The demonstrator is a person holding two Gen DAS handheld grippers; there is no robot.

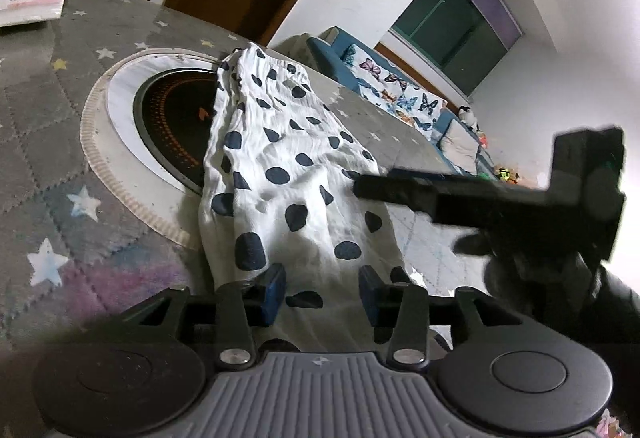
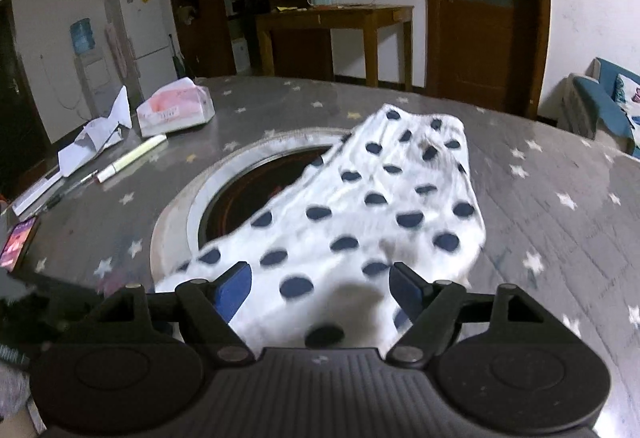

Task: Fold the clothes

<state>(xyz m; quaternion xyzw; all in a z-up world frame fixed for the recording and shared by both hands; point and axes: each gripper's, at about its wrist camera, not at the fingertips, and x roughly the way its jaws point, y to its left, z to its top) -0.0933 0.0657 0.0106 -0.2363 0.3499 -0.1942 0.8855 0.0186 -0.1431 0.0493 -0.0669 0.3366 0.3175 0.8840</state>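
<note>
At the table's far left edge lie crumpled paper (image 2: 98, 136), a pen (image 2: 132, 157) and a tissue pack (image 2: 176, 112), with open star-patterned table cover (image 2: 560, 198) between them and the round inset cooktop (image 2: 248, 194). The polka-dot garment (image 2: 372, 214) drapes over the cooktop's right rim, its near hem running under both tools. The left gripper (image 1: 322, 292) stands with jaws apart, cloth between the pads but unpinched; the right gripper (image 2: 320, 288) gapes wider (likewise pinching nothing). Right of the garment the table lies bare to its edge.
</note>
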